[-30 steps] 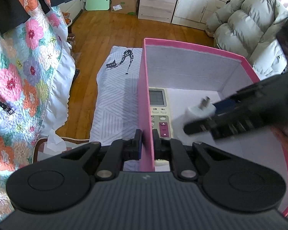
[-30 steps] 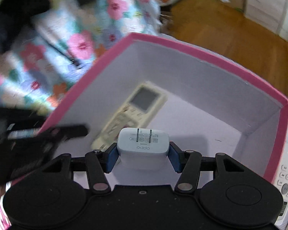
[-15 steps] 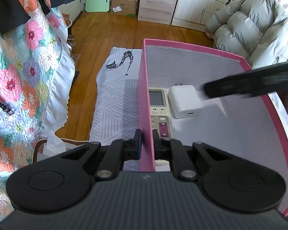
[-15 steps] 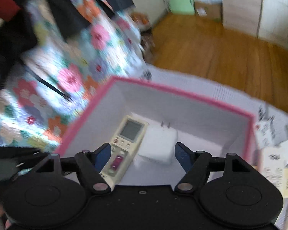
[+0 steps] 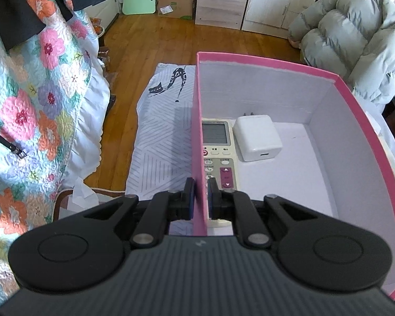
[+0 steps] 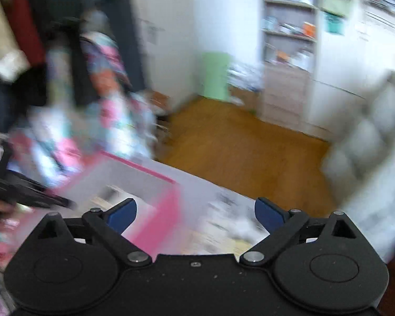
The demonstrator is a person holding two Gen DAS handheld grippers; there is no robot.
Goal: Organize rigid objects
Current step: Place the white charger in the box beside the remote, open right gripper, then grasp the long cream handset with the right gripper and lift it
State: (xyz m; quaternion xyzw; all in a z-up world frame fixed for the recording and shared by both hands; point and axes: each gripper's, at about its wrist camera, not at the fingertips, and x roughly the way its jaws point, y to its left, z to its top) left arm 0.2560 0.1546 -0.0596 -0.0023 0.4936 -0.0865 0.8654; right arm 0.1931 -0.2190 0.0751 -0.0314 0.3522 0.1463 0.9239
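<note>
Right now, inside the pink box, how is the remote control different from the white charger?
The remote control is long, cream, and covered with buttons and a screen; the white charger is a short, plain block with prongs at its far end. The remote lies right along the left wall of the pink box, partly hidden by it; the charger sits further in, fully visible. Both lie flat on the box floor, side by side.

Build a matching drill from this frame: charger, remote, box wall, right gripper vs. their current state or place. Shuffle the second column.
1. white charger
2. remote
3. pink box wall
4. right gripper

A. clamped by the left gripper
B. jaws opening, nothing between them
C. flat in the box, against the clamped wall
D. on the box floor, prongs toward the far wall

Pairs: 1-D, 2-C, 3-A, 4-B
</note>
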